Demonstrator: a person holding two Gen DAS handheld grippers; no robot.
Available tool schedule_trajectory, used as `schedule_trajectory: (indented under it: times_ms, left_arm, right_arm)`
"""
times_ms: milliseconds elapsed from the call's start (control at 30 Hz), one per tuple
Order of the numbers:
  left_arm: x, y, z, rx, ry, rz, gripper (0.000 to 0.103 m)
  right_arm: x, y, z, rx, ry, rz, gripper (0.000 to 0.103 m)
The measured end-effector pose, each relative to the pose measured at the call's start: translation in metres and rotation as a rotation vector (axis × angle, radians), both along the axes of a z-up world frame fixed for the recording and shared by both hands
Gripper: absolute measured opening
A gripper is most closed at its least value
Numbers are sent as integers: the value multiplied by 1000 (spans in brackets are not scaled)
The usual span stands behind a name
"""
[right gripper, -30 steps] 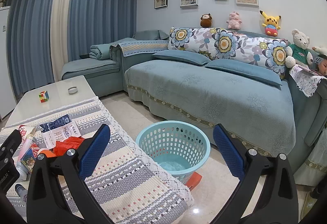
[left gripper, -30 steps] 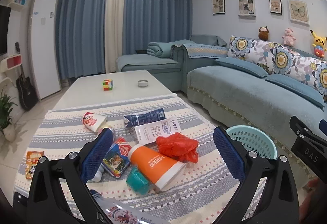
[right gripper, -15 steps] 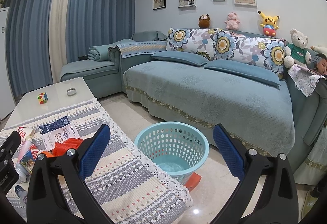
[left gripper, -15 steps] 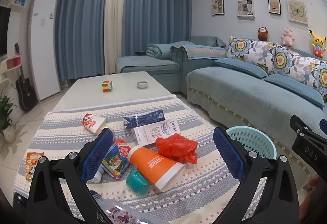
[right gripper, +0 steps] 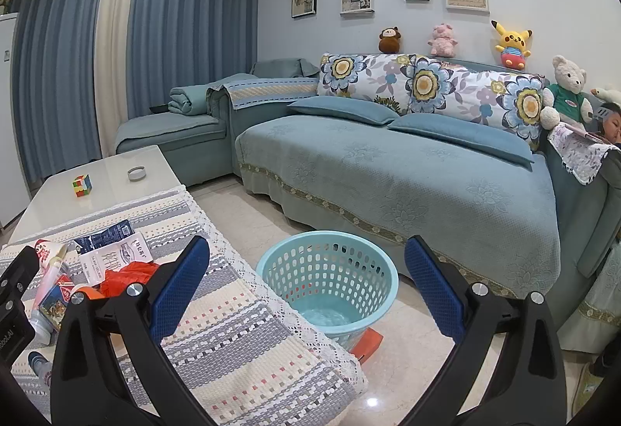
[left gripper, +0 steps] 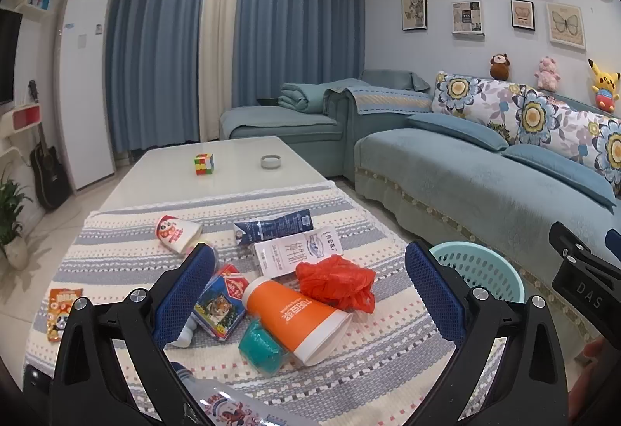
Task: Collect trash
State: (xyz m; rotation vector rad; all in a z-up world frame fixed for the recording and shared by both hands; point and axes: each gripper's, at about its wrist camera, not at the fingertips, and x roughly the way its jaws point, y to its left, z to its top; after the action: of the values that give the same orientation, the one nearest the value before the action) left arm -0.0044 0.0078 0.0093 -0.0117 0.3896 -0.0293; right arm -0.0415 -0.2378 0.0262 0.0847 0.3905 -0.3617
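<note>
Left wrist view: the left gripper (left gripper: 310, 286) hangs with jaws spread wide and empty above a striped woven tablecloth (left gripper: 388, 340) — on it lie an orange paper cup (left gripper: 295, 315) on its side and a crumpled red plastic bag (left gripper: 335, 280) touching it. Right wrist view: the right gripper (right gripper: 306, 278) is likewise released, holding nothing — a round teal perforated plastic basket (right gripper: 328, 280) stands on the floor just beside the tablecloth's edge.

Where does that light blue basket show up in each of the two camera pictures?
Left wrist view: the basket peeks out at lower right, partly hidden behind the gripper's right finger.
Right wrist view: the basket stands in full at lower centre, on the floor.
Shared landmark: the puzzle cube on the white table.
</note>
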Motion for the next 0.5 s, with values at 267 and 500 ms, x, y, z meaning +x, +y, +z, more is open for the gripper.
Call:
schedule_trajectory:
  times_ms: [267, 500]
  left_arm:
    - [0, 0, 0, 0, 0, -1, 95]
    - [0, 0, 0, -1, 0, -1, 95]
  right_arm:
    - [1, 2, -1, -1, 3, 6, 95]
    - [1, 4, -2, 1, 4, 5, 95]
